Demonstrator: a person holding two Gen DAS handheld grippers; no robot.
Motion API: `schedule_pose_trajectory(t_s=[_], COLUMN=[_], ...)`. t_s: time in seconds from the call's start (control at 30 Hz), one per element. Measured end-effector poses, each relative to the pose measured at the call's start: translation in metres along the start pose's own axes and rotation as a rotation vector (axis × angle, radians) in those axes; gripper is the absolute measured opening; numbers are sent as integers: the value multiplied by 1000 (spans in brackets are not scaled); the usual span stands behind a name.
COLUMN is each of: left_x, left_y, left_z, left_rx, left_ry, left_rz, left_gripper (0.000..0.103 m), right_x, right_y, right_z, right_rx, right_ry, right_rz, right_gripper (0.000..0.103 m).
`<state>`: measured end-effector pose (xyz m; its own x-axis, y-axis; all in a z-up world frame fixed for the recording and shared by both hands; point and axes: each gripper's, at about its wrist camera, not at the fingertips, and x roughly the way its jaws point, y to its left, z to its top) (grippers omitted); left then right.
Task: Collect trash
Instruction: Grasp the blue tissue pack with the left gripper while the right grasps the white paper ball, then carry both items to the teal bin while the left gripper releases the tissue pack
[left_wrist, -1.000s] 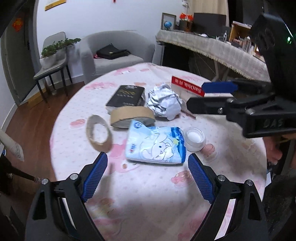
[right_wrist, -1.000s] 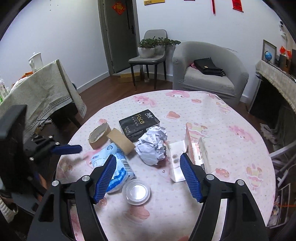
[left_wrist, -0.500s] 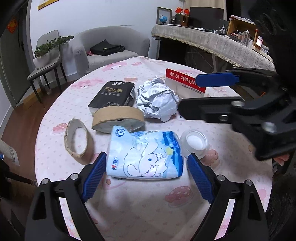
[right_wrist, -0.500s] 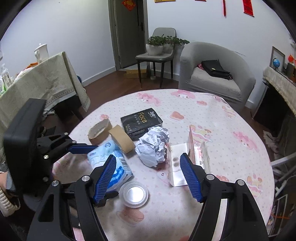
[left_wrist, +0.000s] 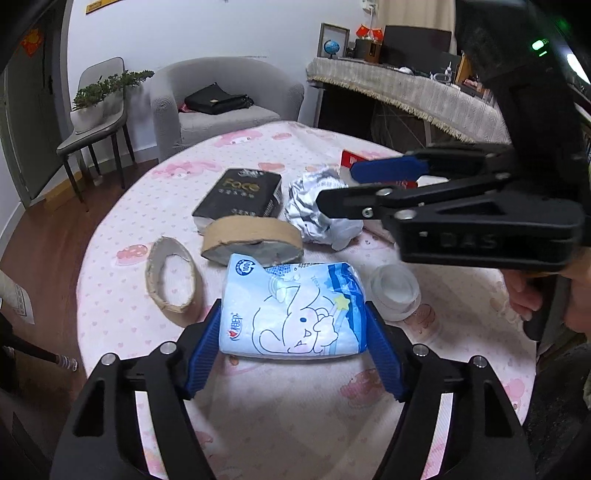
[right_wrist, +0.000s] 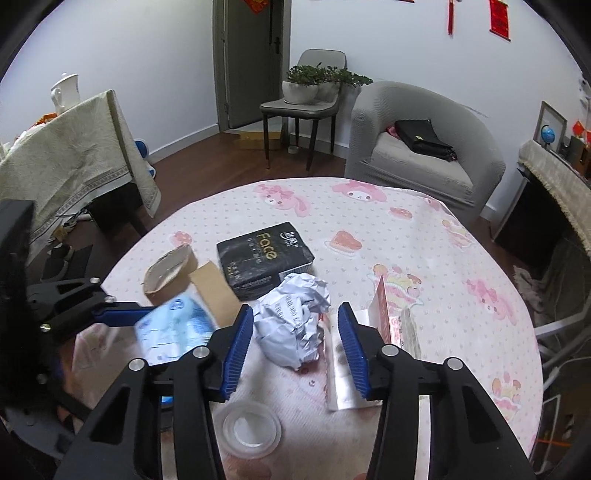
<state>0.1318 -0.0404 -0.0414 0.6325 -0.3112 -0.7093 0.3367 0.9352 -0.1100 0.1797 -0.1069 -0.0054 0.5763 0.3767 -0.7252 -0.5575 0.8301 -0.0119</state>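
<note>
**Both tongs closing on trash**

On the round table (left_wrist: 122, 221), near its close edge, the left gripper (left_wrist: 293, 338) is closing; its pads touch the blue tissue pack (left_wrist: 291, 310). Further right, the right gripper (right_wrist: 295, 347) is closing around the crumpled paper ball (right_wrist: 291, 325), not yet squeezing. Next, I think: squeeze tight, then lift both.

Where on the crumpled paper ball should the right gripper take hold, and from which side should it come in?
Across the crumpled paper ball's widest middle, coming down at a slant from the near table edge, as the right gripper is lined up. The ball is lumpy and soft, so its bulk should give the closing jaws more to squeeze than a loose flap. The pads do not yet press it. Mind the opened card box close on the right.
</note>
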Motion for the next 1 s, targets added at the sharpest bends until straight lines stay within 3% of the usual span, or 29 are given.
schedule_pose_trajectory(t_s=[0.4,0.43,0.8,1.0], left_x=[-33,-35,-70,-90], left_y=[20,23,55,74], left_z=[-8,-8,-16,-22], left_rx=[-31,-35,-111,-154], left_ry=[-34,-35,-84,-111], left_rz=[-11,-9,17,60], left_gripper=[75,75,75,75], right_x=[20,21,4,-4], right_y=[15,16,22,41], right_z=[9,9,27,37], right_rx=[-3,-5,10,8], right_ry=[42,40,-12,-46], right_rz=[-11,-15,-111,-71], right_gripper=[44,38,35,35])
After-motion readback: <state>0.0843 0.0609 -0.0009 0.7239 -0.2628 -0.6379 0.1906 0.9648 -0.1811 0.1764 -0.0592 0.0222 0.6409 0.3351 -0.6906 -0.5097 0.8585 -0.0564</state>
